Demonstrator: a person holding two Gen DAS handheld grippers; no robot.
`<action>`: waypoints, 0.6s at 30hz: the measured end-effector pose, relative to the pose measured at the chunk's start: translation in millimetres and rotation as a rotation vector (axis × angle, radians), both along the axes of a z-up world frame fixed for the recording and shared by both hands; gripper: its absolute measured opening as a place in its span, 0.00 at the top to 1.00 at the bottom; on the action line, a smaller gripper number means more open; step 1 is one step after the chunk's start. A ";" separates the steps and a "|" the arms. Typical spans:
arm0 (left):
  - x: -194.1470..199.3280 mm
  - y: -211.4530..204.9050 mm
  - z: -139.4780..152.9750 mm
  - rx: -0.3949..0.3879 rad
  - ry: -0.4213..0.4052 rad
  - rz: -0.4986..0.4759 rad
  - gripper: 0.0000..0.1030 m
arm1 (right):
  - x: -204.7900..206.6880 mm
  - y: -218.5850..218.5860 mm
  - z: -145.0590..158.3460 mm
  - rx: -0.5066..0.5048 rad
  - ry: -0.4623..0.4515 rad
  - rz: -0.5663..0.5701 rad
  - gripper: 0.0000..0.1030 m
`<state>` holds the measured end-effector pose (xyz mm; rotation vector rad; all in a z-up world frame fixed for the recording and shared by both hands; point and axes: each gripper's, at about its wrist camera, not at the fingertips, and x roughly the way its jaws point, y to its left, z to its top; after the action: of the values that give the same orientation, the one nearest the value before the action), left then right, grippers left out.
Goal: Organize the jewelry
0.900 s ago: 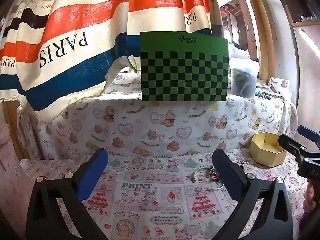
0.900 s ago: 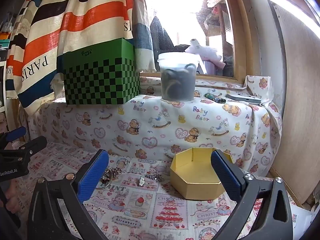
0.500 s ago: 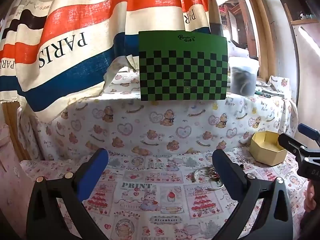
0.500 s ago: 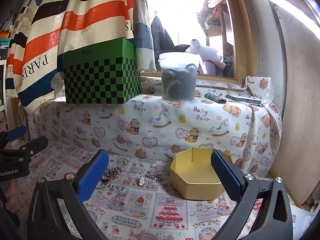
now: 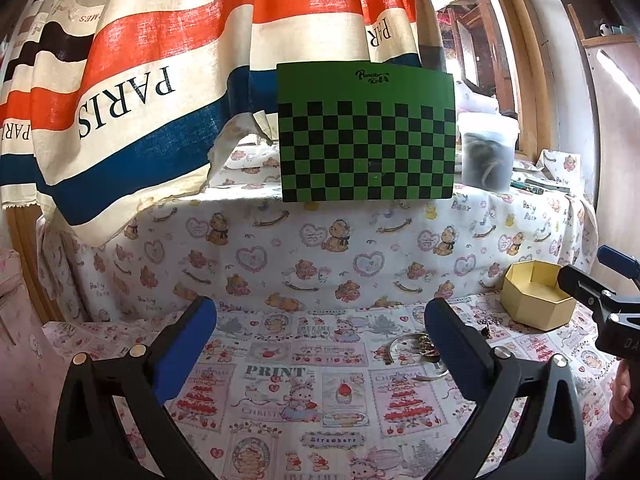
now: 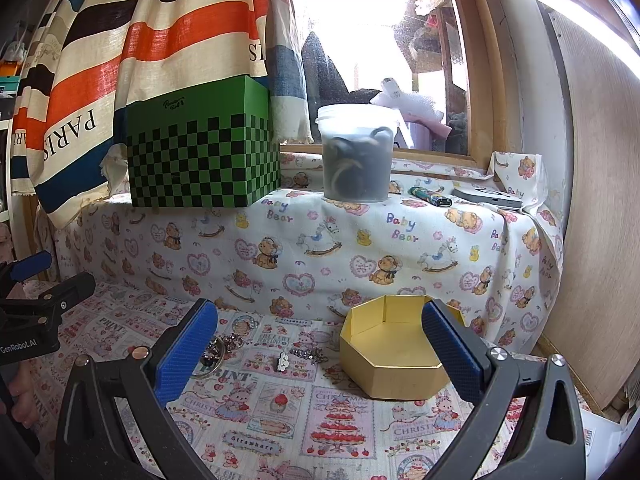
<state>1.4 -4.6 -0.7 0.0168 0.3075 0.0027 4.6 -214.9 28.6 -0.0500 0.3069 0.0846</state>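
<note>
Jewelry pieces (image 6: 306, 355) lie scattered on the printed tablecloth (image 6: 280, 420) just left of the empty gold octagonal box (image 6: 394, 360), while left gripper (image 5: 320, 344) and right gripper (image 6: 320, 340) hover wide open, holding nothing

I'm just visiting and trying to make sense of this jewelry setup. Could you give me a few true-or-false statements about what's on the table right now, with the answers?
1. The gold box is open and has no jewelry in it. True.
2. The right gripper is clamped on a ring. False: its jaws are wide apart and hold nothing.
3. The jewelry pieces lie on the printed cloth, left of the gold box as the right camera sees it. True.
4. The green checkered box sits down on the cloth beside the jewelry. False: it stands on the raised ledge behind.
5. The left gripper is open. True.
</note>
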 end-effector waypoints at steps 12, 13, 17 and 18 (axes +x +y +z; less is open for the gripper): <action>0.1 0.9 -0.2 -0.002 0.001 0.007 0.00 | 0.4 -0.4 -0.2 0.000 0.001 0.000 0.00; 0.1 0.9 -0.3 -0.002 0.002 0.007 0.00 | 0.3 -0.8 0.0 -0.001 0.002 0.000 0.00; 0.0 0.8 -0.4 -0.001 0.002 0.006 0.00 | 0.9 0.3 -0.8 0.000 0.003 0.001 0.00; 0.0 0.9 -0.4 -0.001 0.002 0.006 0.00 | 0.9 0.3 -0.9 0.000 0.002 0.001 0.00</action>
<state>1.4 -3.7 -1.1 0.0148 0.3096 0.0089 5.5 -214.6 27.8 -0.0505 0.3091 0.0857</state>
